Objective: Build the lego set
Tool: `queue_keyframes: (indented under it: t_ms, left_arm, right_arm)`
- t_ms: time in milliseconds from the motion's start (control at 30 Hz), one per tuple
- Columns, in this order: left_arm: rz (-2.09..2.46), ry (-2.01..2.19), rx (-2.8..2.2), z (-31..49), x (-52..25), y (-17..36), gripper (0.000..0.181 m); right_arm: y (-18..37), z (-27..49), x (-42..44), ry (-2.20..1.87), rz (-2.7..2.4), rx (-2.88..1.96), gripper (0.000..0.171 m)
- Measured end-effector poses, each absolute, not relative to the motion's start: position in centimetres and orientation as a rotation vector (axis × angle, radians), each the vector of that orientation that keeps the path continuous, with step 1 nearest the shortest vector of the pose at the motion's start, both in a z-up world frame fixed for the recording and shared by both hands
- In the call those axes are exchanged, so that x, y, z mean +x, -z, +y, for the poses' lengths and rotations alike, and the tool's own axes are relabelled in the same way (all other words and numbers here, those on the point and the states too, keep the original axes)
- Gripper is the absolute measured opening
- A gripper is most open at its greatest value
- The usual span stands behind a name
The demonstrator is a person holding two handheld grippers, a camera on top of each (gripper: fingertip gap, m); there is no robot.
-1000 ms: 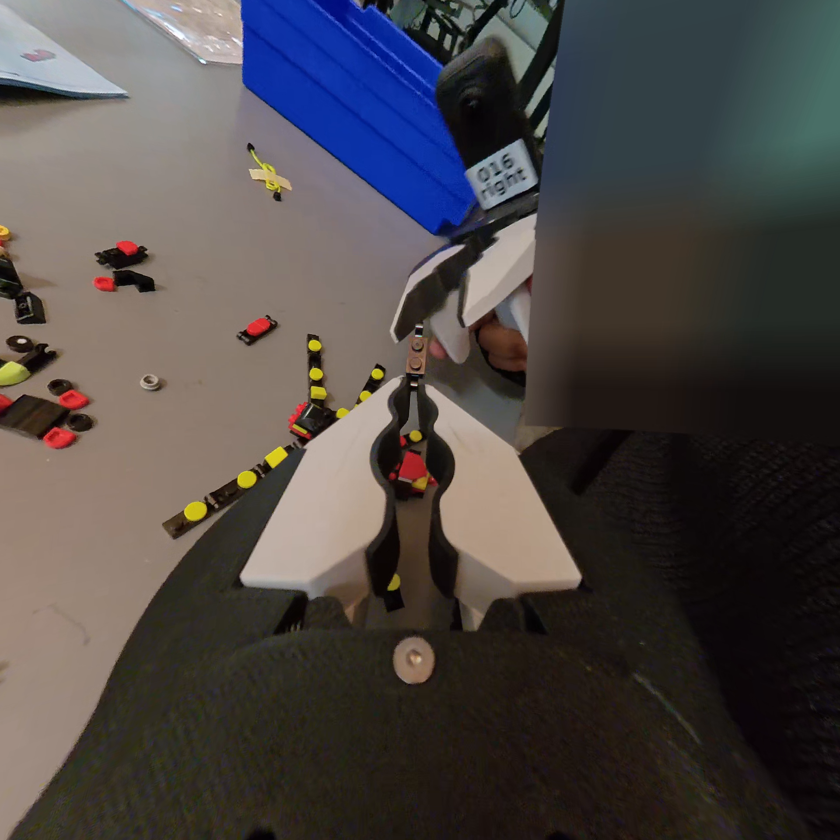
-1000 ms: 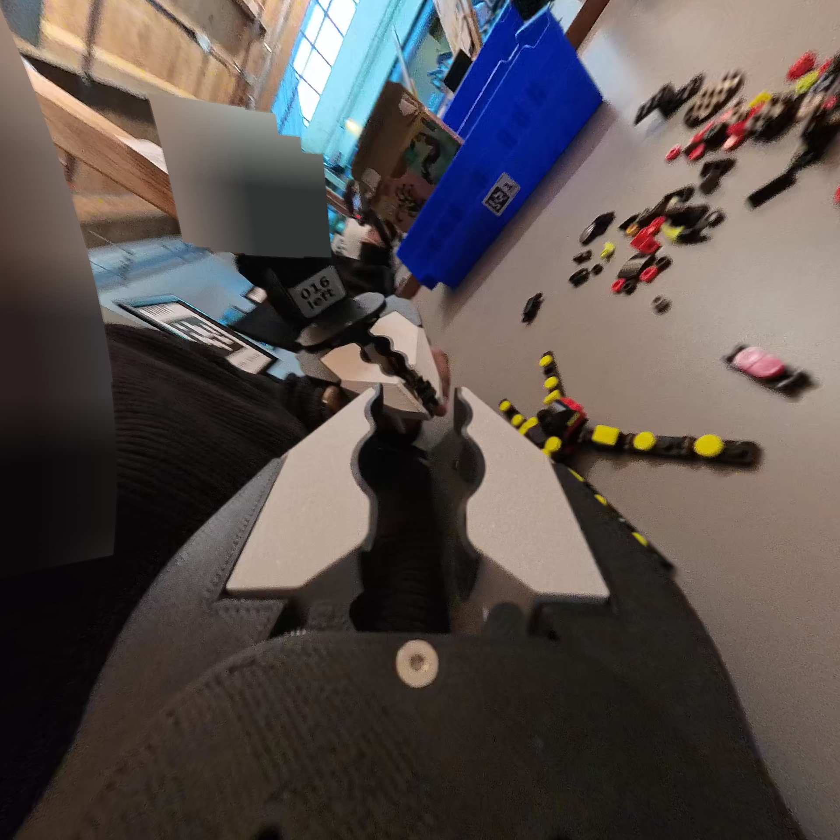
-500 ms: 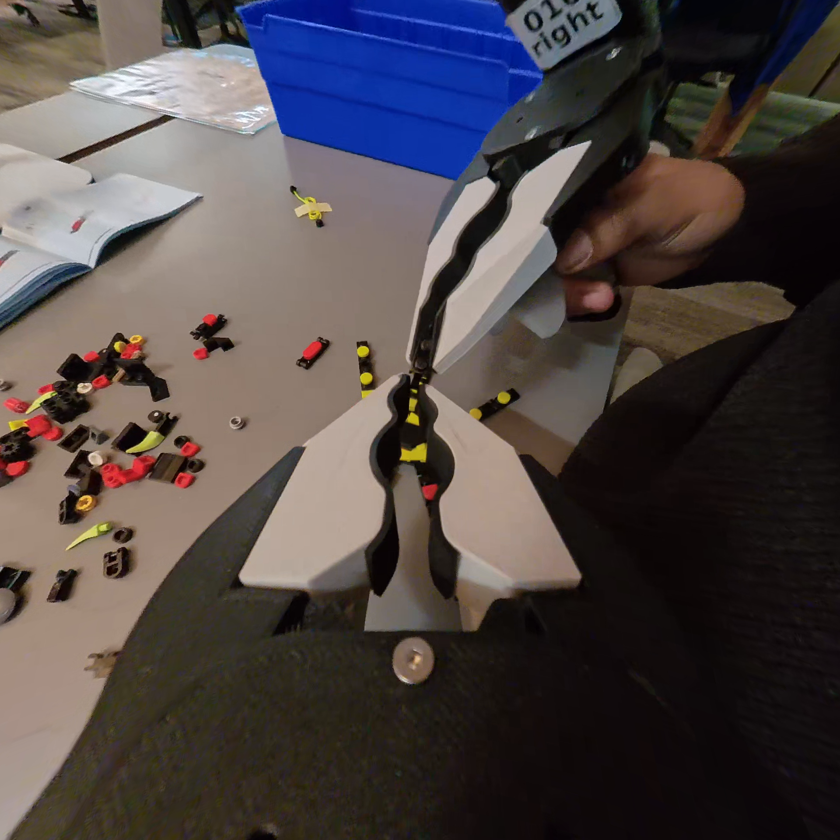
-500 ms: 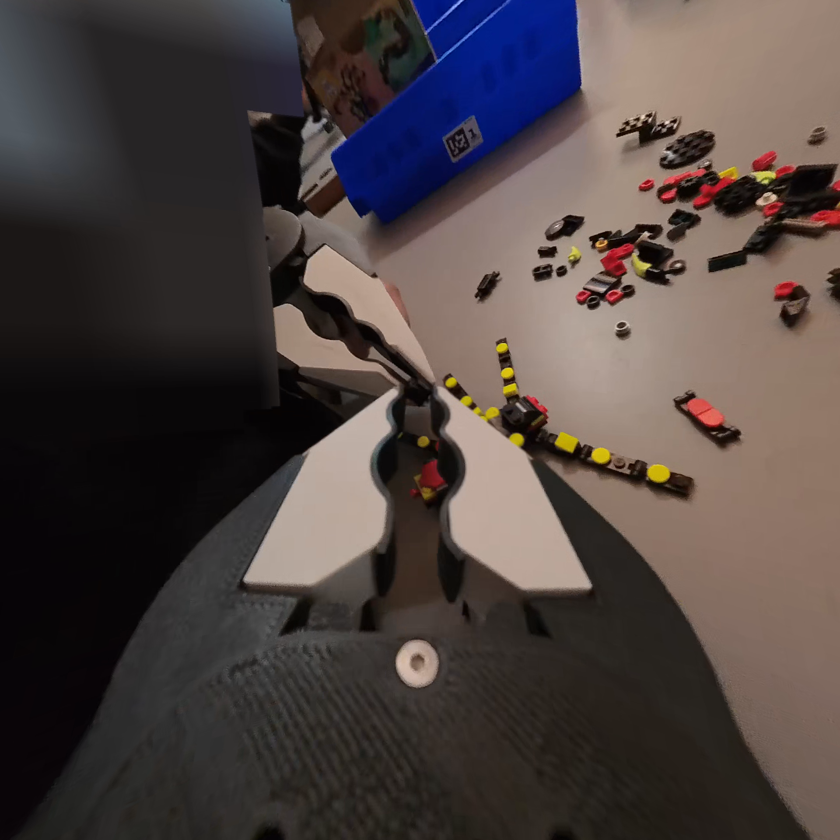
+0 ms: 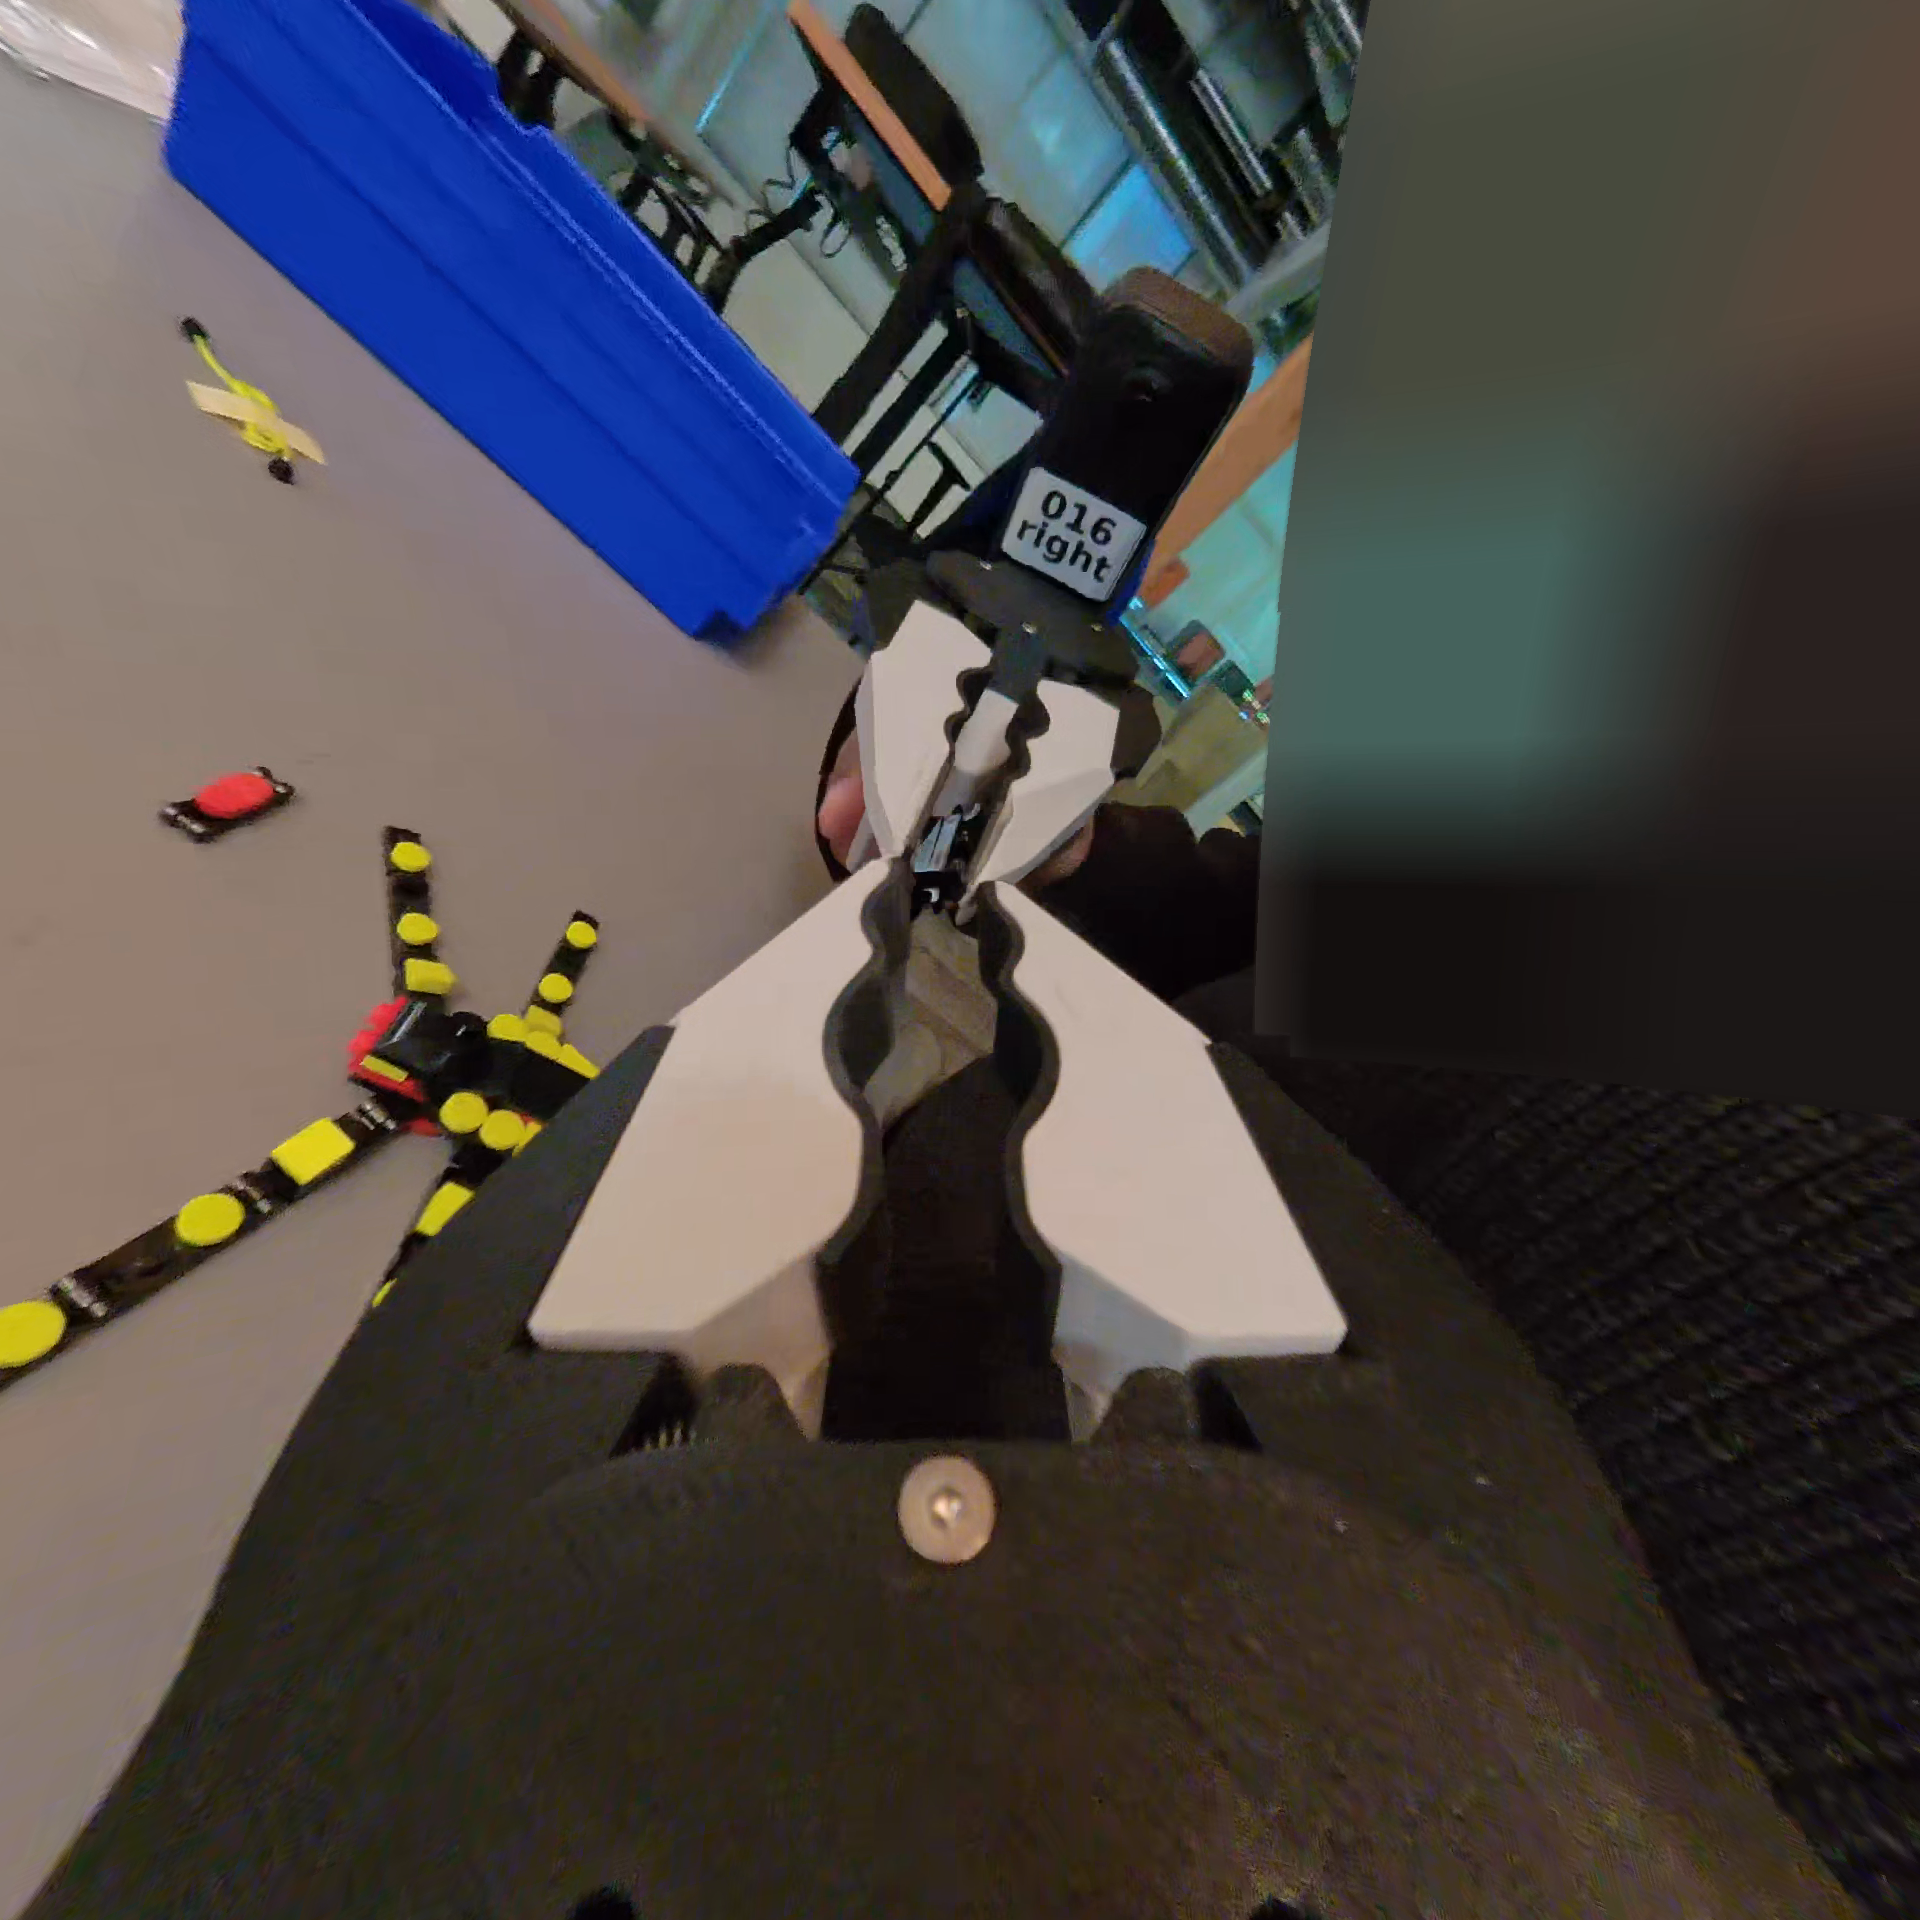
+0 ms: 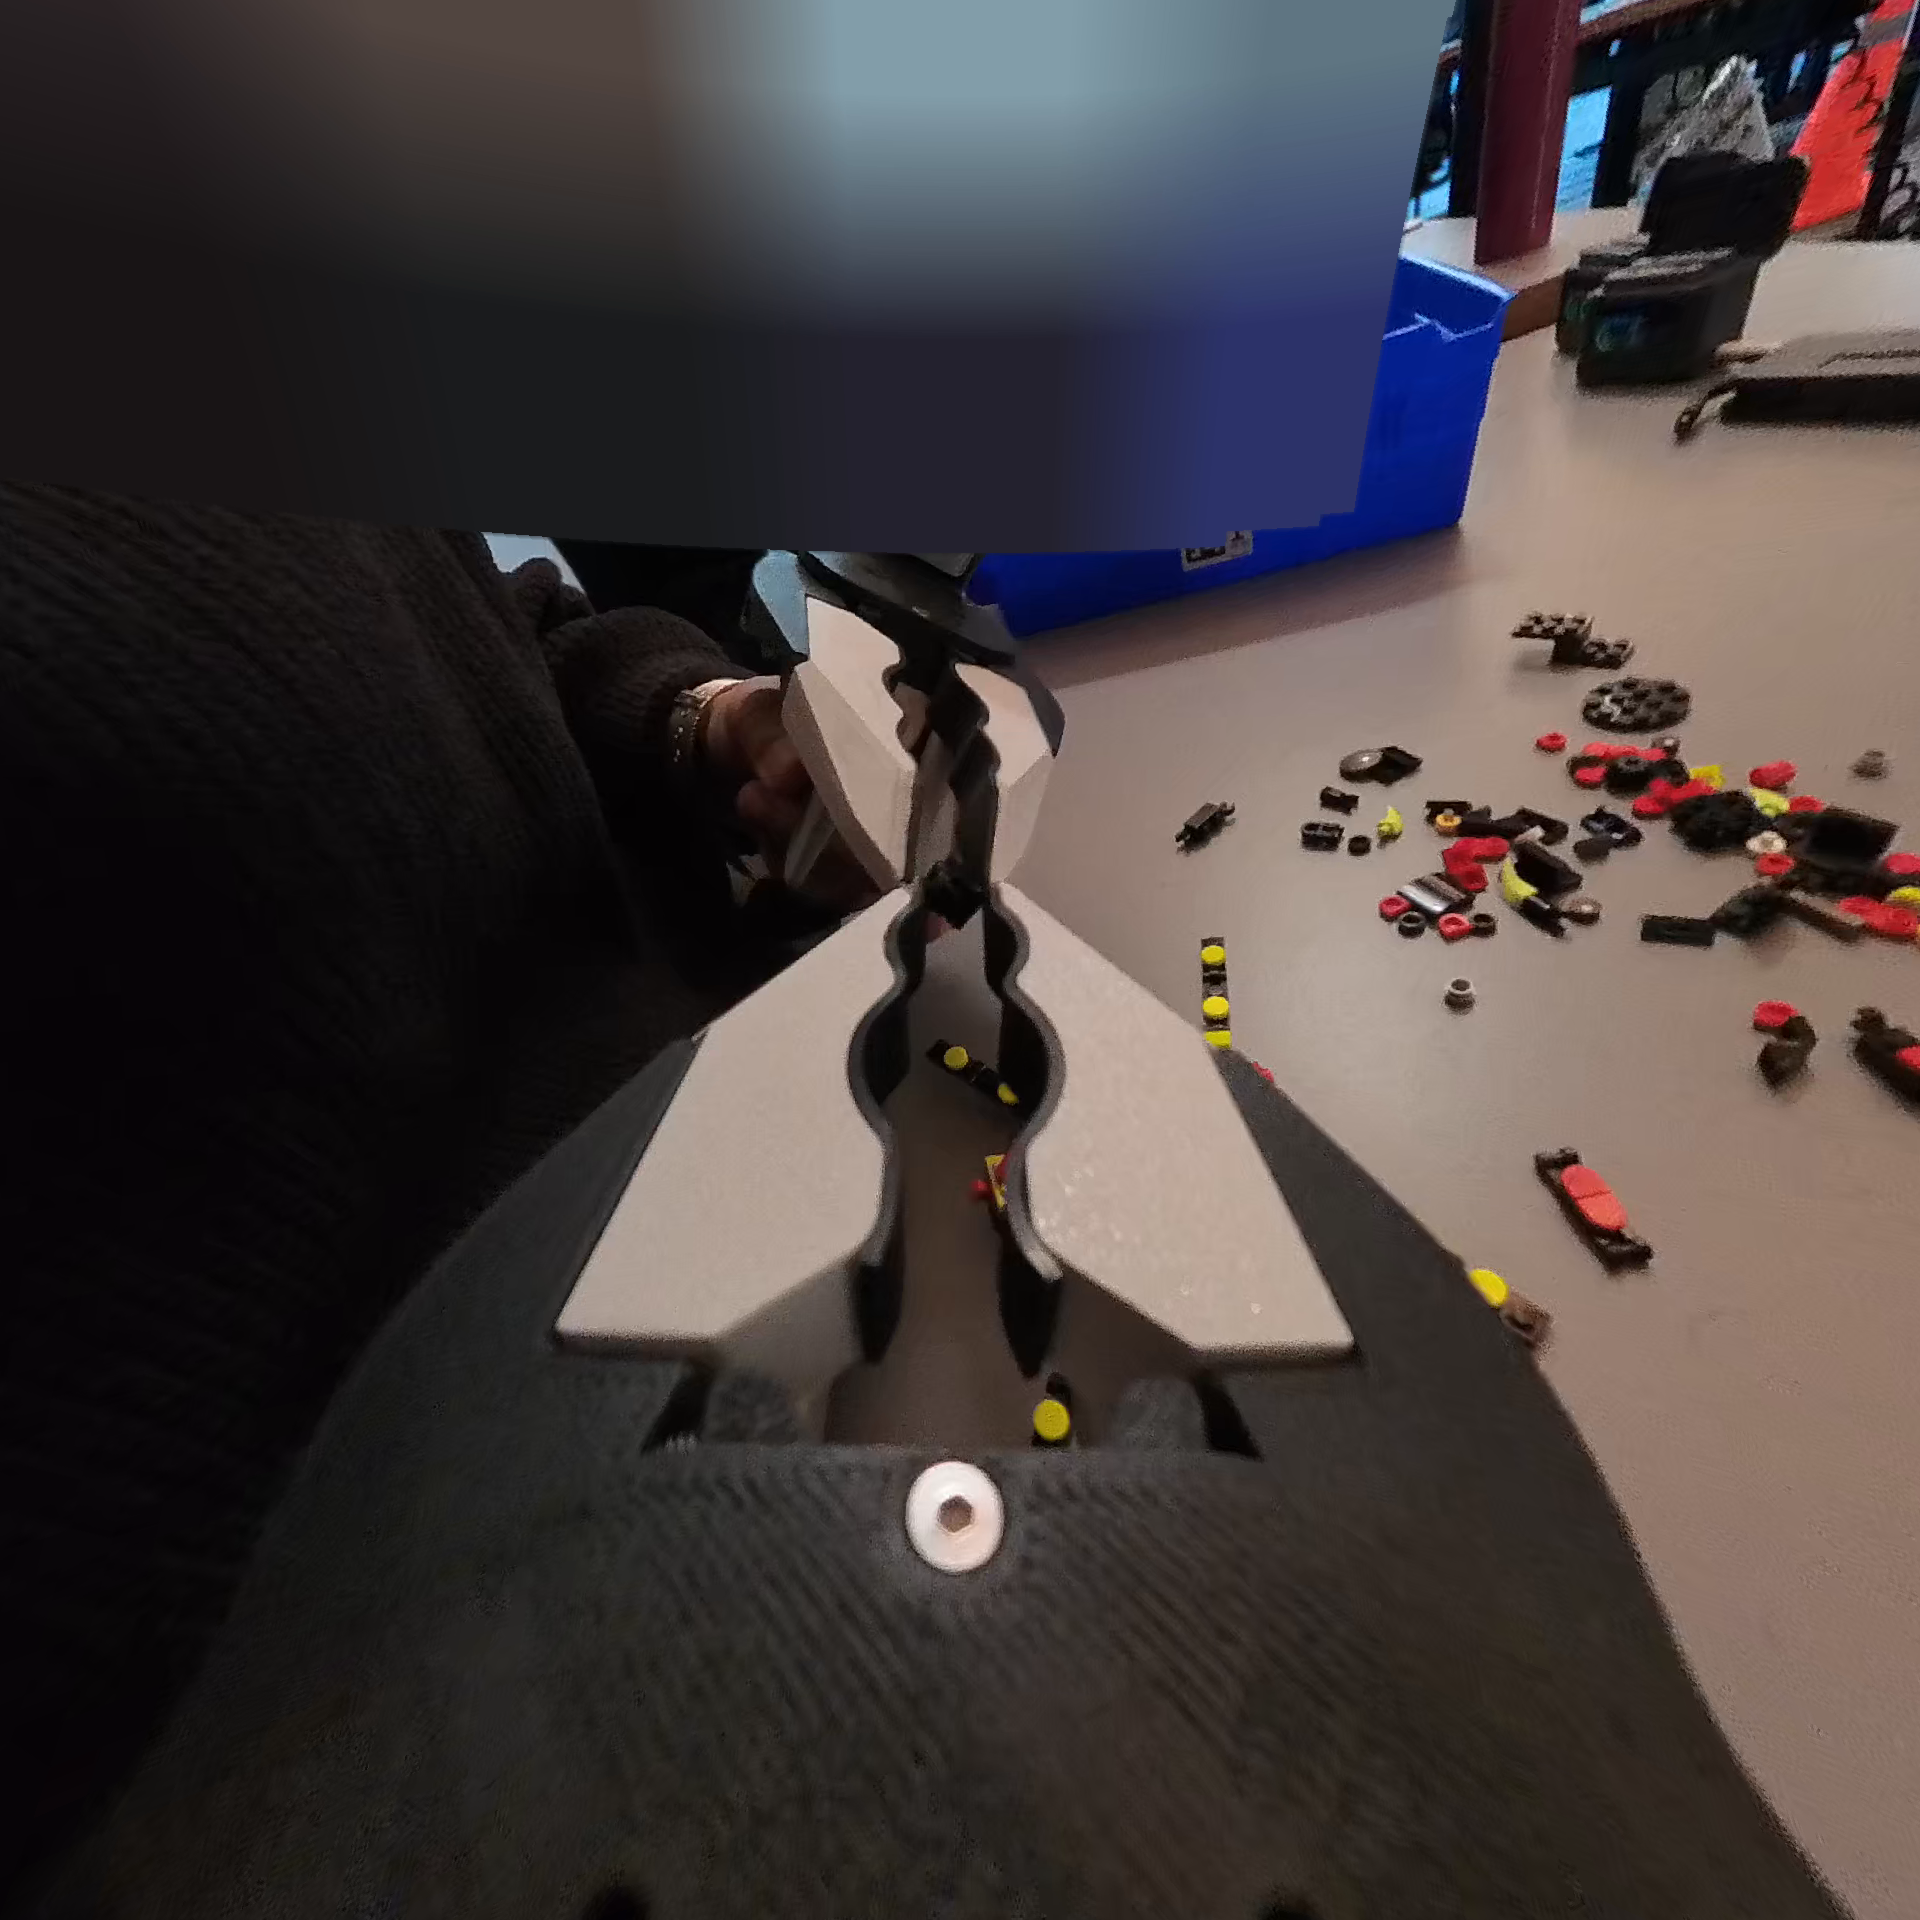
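Left gripper (image 5: pixel 935 902) and right gripper (image 6: pixel 948 906) meet tip to tip above the near table edge, both clamped on one small black lego piece (image 5: pixel 940 864) held between them; which gripper bears it more, I cannot tell. Below on the grey table (image 5: pixel 312 675) lies the black-and-yellow model (image 5: pixel 447 1060) with strips radiating from a red-black core, a red-topped black piece (image 5: pixel 229 798) just beyond it. Loose red, black and yellow parts (image 6: pixel 1662 831) lie scattered farther off, and a blue bin (image 5: pixel 499 301) stands at the far side.
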State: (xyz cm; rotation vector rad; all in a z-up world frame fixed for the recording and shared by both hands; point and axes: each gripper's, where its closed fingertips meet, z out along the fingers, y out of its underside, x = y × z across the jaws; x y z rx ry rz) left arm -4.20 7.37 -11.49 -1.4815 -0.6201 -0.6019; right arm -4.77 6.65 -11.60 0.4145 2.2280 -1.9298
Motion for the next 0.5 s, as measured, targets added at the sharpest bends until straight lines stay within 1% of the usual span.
queue_keyframes:
  t_ms: [33, 100, 267, 400, 500]
  left_arm:
    - [-0.609, 0.594, -1.486, 7.3, -4.1, 11.4, 0.006]
    - [-0.593, 0.570, -1.499, 7.3, -4.1, 11.4, 0.004]
    - [-0.576, 0.529, -1.537, 7.2, -4.2, 11.7, 0.003]
    - [-0.550, 0.406, -1.582, 7.1, -4.6, 12.0, 0.003]
    - [-0.521, 0.260, -1.618, 7.0, -5.1, 12.1, 0.004]
  right_arm:
    - [11.5, 6.7, -4.6, 1.932, 2.229, 0.399, 0.009]
    - [11.7, 6.7, -4.6, 1.920, 2.236, 0.397, 0.009]
    - [12.2, 6.7, -4.8, 1.894, 2.264, 0.400, 0.009]
    - [12.8, 6.9, -5.4, 1.852, 2.242, 0.493, 0.016]
    - [12.6, 6.9, -5.8, 1.840, 2.121, 0.584, 0.022]
